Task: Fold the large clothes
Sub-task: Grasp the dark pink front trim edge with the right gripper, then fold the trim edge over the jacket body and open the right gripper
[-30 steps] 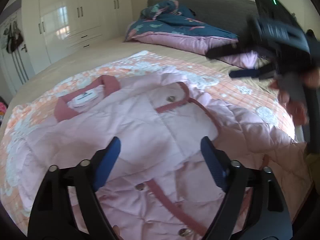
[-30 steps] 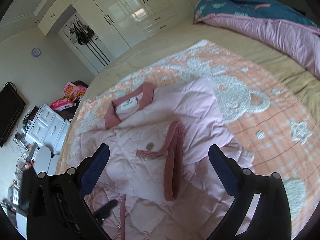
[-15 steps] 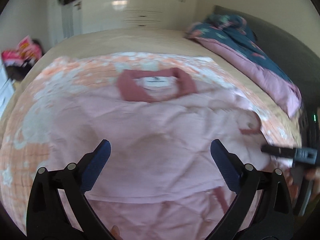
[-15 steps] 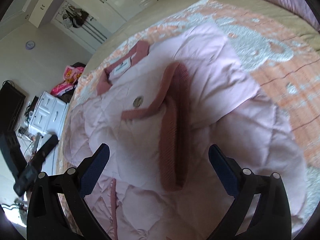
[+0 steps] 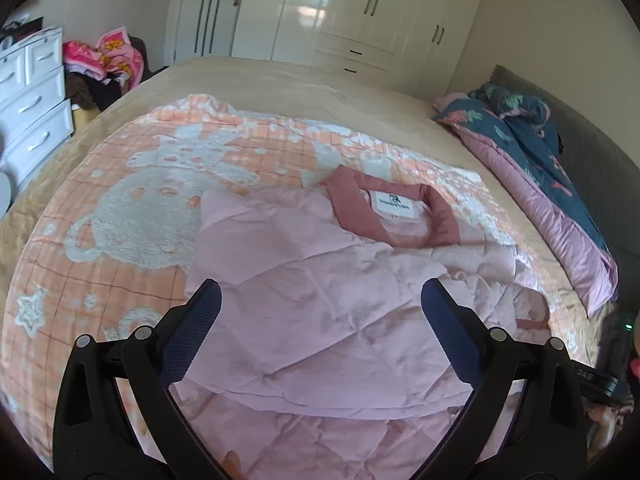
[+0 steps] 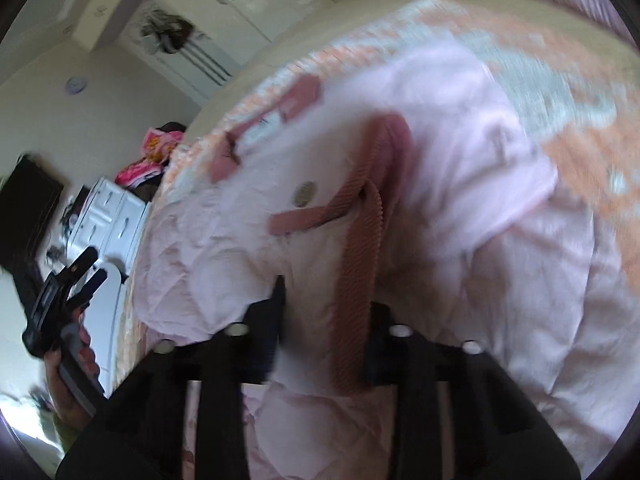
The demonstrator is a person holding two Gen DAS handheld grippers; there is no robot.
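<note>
Pink jacket (image 5: 320,304) lies spread on bed (image 5: 280,88), collar (image 5: 394,216) toward far side. Left claw (image 5: 320,336) released, hovering above jacket, gripping nothing. Right claw (image 6: 326,320) clenched on ribbed cuff (image 6: 360,280); view blurred. Risks: grip holds cuff only, so sleeve may slip free or drag quilted body askew; slick padded fabric likely springs open; unpinned left side could bunch during fold.
</note>
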